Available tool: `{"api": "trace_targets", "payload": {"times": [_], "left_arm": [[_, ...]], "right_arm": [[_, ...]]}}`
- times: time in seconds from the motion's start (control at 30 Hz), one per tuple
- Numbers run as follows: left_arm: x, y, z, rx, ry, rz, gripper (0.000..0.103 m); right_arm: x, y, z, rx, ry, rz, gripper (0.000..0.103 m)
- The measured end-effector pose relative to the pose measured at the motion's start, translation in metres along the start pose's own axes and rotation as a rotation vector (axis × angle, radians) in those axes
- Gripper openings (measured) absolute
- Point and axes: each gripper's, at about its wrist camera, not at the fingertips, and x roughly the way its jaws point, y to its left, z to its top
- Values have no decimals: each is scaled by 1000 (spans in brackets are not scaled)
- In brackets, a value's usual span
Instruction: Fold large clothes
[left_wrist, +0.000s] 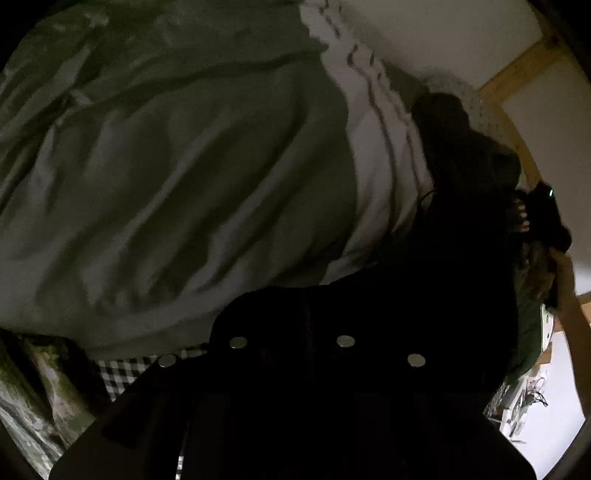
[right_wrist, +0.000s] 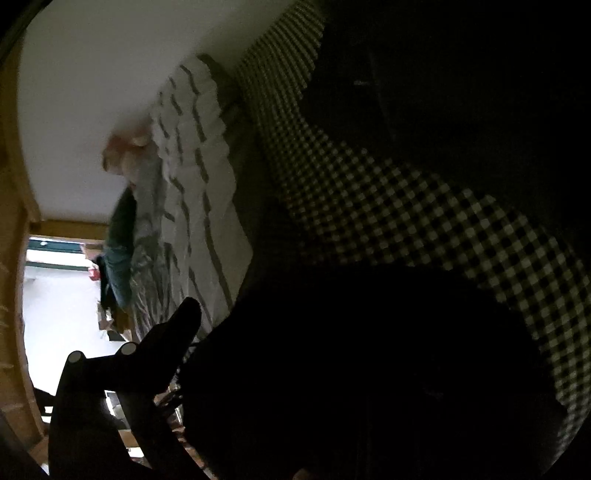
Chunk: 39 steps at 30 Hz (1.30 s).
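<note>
A large black garment (left_wrist: 454, 206) lies on the bed, running from my left gripper (left_wrist: 291, 295) up to the right. That gripper's dark fingers sit close together and merge with the black cloth, so its grip is unreadable. In the right wrist view the same black garment (right_wrist: 369, 350) fills the lower middle. My right gripper (right_wrist: 295, 317) stands open over it. Its left finger (right_wrist: 184, 317) is splayed far out and touches nothing, while the other finger is lost in the dark.
A grey-green duvet (left_wrist: 166, 166) covers most of the bed, beside a white striped sheet (left_wrist: 376, 147). A black-and-white checked cloth (right_wrist: 406, 221) lies under the garment. A wooden frame (left_wrist: 517, 74) and white wall bound the far side. A person's forearm (left_wrist: 569, 295) is at right.
</note>
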Motion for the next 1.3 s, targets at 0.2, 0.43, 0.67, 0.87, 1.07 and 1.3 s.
{"api": "trace_targets", "payload": {"times": [0.2,0.43,0.67,0.87,1.07,1.3], "left_arm": [[3,9,4,-70,20,-56,16],[13,11,3,-122,53,-54,17],[12,-4,15,-84,74,-16,17],[-11,-29,17,54,105,22,20],[-41,-23,21,-9,99,-191,74],[-73,17,50,-155,-101,-162,98]], "right_arm": [[-22,34,1,-164,-130,-148,100],[-63,124,-60,-615,-284,-308,100],[77,204,-254,-1131,7,-199,100],[146,179,-290,-1084,141,-325,100],[131,160,-290,-1088,129,-347,100],[122,154,-296,-1091,103,-363,100]]}}
